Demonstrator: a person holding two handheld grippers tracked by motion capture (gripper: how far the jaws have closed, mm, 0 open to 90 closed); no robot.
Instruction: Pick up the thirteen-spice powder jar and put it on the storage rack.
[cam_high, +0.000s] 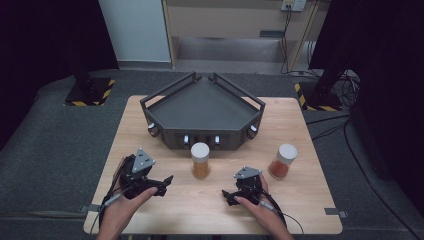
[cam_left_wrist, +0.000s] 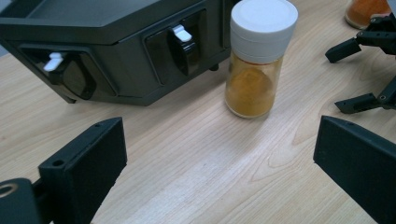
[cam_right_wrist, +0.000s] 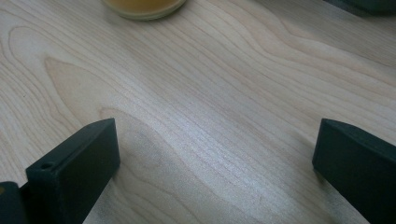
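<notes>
Two white-capped spice jars stand on the wooden table. The jar of yellow-orange powder (cam_high: 200, 160) (cam_left_wrist: 256, 60) is just in front of the black tray (cam_high: 202, 107) (cam_left_wrist: 116, 51). A jar of redder powder (cam_high: 282, 161) (cam_left_wrist: 366, 9) stands further right. My left gripper (cam_high: 165, 185) (cam_left_wrist: 222, 140) rests low on the table, left of the yellow jar, open, jaws pointing toward it with nothing between them. My right gripper (cam_high: 226, 198) (cam_right_wrist: 219, 140) (cam_left_wrist: 369, 70) sits front right of that jar, open and empty. The yellow jar's base (cam_right_wrist: 142, 7) shows at the top of the right gripper view.
The black tray has raised rails and white-tipped latches (cam_left_wrist: 182, 35) on its front wall, and it takes up the table's (cam_high: 295, 205) middle back. Bare wood lies between the two grippers. Dark carpet surrounds the table.
</notes>
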